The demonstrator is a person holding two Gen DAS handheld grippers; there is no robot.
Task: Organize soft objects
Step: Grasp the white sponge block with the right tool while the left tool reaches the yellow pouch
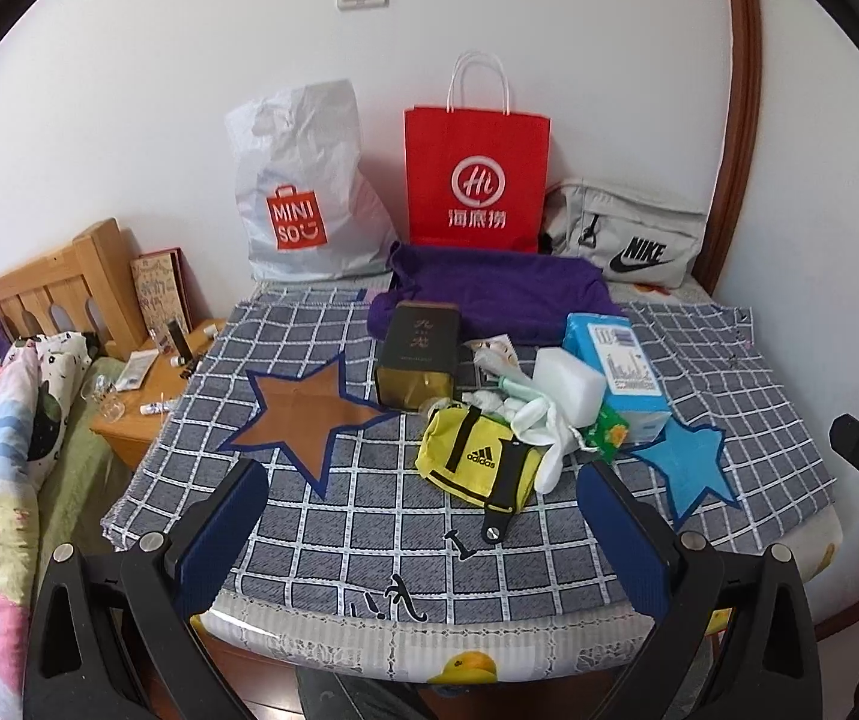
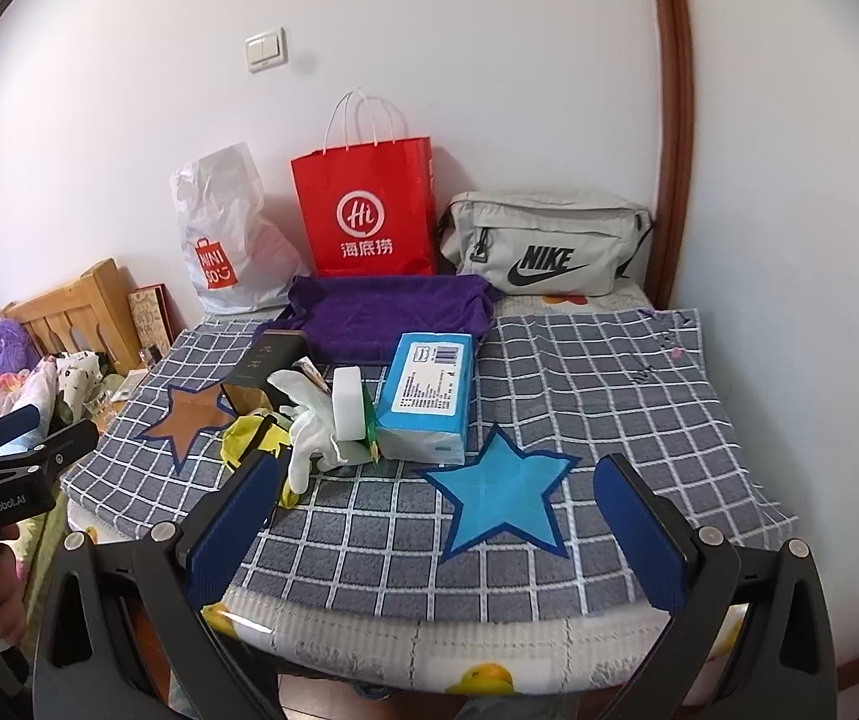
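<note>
Both tongs [image 1: 423, 504] [image 2: 438, 510] gape empty before the upright red bag [image 1: 477, 180].

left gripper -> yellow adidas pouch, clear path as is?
Probably yes. The left gripper is open, and only bare checked cloth lies between it and the yellow adidas pouch; the white glove drapes its far right edge.
</note>
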